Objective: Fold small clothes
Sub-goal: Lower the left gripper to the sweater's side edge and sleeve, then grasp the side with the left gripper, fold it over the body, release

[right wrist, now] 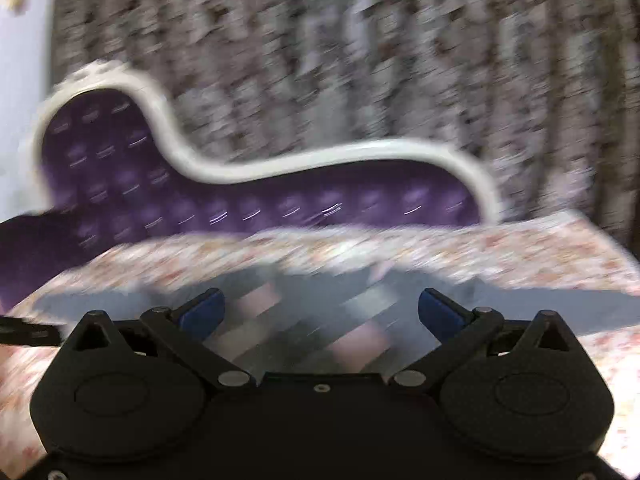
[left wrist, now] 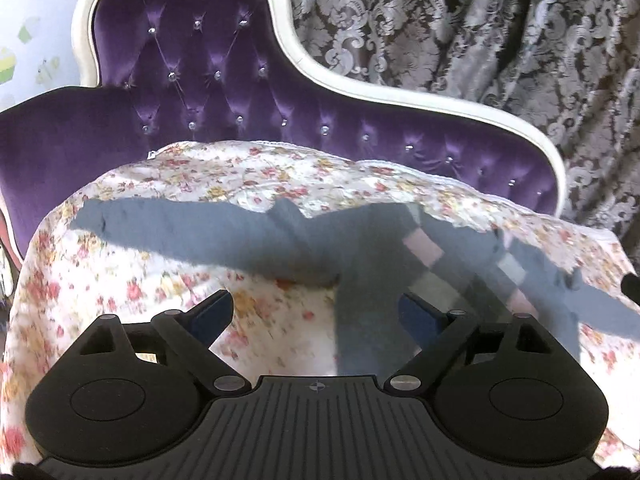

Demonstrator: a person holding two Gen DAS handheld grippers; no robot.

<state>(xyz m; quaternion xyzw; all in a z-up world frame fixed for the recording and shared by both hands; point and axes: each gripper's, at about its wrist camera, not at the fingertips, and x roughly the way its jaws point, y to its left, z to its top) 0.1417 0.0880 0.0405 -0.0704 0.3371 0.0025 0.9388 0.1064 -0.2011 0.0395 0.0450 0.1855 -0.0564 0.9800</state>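
Note:
A small grey long-sleeved top (left wrist: 368, 280) with pink and white stripes lies spread out on a floral sheet (left wrist: 160, 288), its sleeves stretched to both sides. My left gripper (left wrist: 316, 312) hovers above the top's lower body, jaws wide open with nothing between the blue pads (left wrist: 212, 316). The right wrist view is blurred. In it my right gripper (right wrist: 320, 304) stands open over the striped chest of the top (right wrist: 360, 300), with nothing gripped. A dark piece at that view's left edge (right wrist: 28, 332) may be the other gripper.
The floral sheet (right wrist: 440, 248) covers the seat of a purple tufted sofa (left wrist: 192, 80) with a white curved frame (left wrist: 400, 100). A patterned grey curtain (left wrist: 480, 40) hangs behind it. The sheet drops off at its edges on the left and right.

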